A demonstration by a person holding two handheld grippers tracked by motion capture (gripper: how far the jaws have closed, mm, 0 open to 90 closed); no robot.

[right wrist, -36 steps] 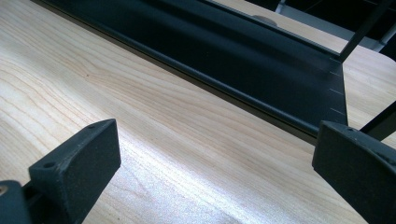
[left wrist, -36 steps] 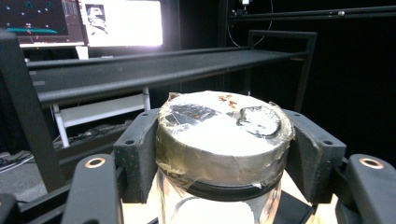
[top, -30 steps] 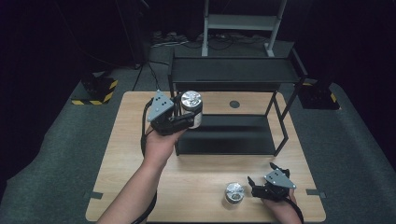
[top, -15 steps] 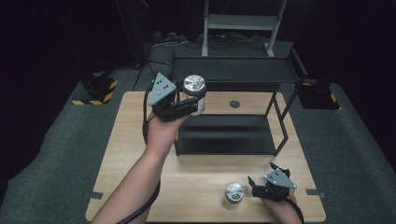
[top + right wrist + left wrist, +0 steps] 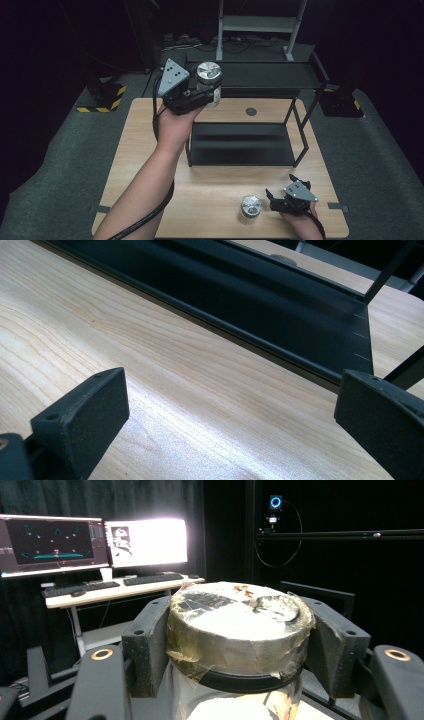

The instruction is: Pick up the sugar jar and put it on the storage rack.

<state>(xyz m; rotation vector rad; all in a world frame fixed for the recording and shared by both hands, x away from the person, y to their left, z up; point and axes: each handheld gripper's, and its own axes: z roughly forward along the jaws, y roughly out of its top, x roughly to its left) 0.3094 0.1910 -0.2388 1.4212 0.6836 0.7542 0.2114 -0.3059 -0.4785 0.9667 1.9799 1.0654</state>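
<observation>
Gripping a foil-lidded jar [image 5: 209,84] between its jaws, the left gripper [image 5: 192,96] holds it in the air beside the top shelf of a black rack [image 5: 270,76]. Near the wooden table's [image 5: 145,140] front edge, the right gripper [image 5: 277,200] rests with jaws spread and empty, just beside a second jar [image 5: 250,206].

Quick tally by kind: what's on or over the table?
Foil-lidded jars: 2, one held, one on the table
Black two-tier rack: 1
Hand-held grippers: 2, left, right
Total: 5
</observation>
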